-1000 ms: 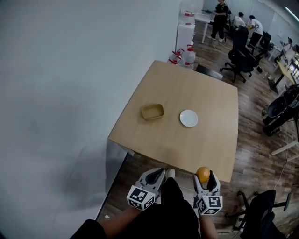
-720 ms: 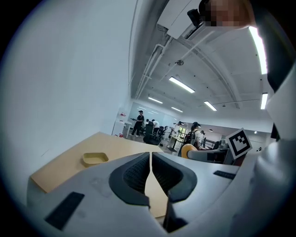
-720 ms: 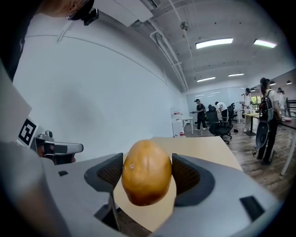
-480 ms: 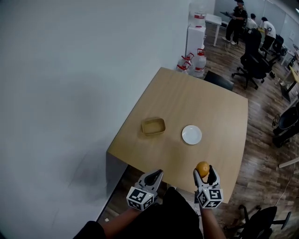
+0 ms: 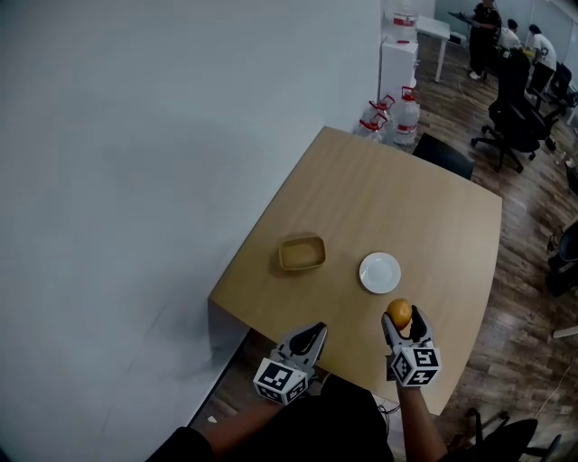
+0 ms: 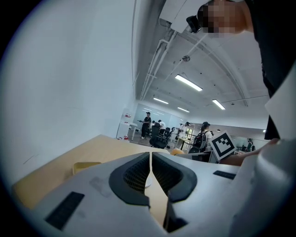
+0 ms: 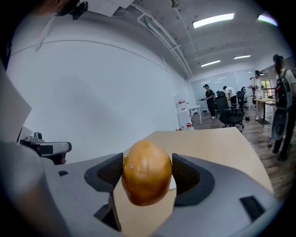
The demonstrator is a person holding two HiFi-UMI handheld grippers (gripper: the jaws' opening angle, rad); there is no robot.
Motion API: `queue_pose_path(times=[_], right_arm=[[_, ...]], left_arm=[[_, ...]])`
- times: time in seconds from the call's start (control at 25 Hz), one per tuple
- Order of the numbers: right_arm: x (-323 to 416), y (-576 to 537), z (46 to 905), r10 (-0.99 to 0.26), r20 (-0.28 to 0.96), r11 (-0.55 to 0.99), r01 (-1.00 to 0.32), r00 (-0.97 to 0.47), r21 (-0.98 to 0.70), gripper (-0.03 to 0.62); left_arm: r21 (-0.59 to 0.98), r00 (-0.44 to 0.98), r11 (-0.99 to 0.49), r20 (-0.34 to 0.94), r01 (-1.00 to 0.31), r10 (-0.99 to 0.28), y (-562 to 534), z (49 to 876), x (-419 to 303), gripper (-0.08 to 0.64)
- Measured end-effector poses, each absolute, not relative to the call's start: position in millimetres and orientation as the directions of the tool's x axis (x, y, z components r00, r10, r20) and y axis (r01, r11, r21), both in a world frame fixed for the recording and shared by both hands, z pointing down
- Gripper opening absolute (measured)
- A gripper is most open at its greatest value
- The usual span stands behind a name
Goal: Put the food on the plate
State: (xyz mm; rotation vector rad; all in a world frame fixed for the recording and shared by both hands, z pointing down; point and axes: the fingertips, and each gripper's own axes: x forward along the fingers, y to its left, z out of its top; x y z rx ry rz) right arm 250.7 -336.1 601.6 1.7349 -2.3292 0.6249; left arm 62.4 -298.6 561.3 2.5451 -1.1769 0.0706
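A round orange-brown food item (image 5: 398, 312) (image 7: 146, 172) is clamped between the jaws of my right gripper (image 5: 402, 323) (image 7: 147, 173), which is over the near part of the wooden table (image 5: 424, 217). A small white plate (image 5: 379, 272) lies on the table just beyond it, apart from the food. My left gripper (image 5: 312, 336) (image 6: 151, 172) hovers at the table's near edge with its jaws closed together and nothing between them. A tan shallow tray (image 5: 302, 253) (image 6: 84, 166) rests left of the plate.
A white wall (image 5: 163, 162) runs along the table's left side. Water bottles (image 5: 390, 117) stand on the floor past the far corner. Office chairs (image 5: 510, 126) and people (image 5: 488, 23) are farther back. Wooden floor (image 5: 533, 334) lies to the right.
Both grippers have moved forward from the floor side onto the table's near edge; the right one, still holding the food, is now close to the plate.
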Motion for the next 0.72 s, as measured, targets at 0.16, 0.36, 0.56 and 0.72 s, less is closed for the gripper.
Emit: queue_pose_path(times=[0.16,0.36,0.56,0.72], right_arm=[[246.9,-368.2,620.9,-0.851,0.403,0.271,-0.939,-0.336,-0.210,0.376],[243.2,-403.7,673.1,-0.798,0.499,0.267,-0.941,-0.337,-0.209,0.376],[243.4,-426.5,716.9,-0.747,0.575,0.280,-0.942,-0.334,-0.184,0.376],[239.8,-446.9,742.8,-0.716,0.609,0.292,-0.939,-0.341,-0.183,0.376]], left_arm=[[0.273,0.659,-0.606,0.190,-0.747,-0.728,-304.2,560.4,69.3,0.015],[0.275,0.648,-0.592,0.210,-0.758,-0.732,-305.1,559.2,59.9,0.015],[0.282,0.617,-0.556,0.220,-0.782,-0.756,-312.7,562.9,55.9,0.015],[0.299,0.588,-0.520,0.214,-0.800,-0.780,-324.0,562.7,53.0,0.015]])
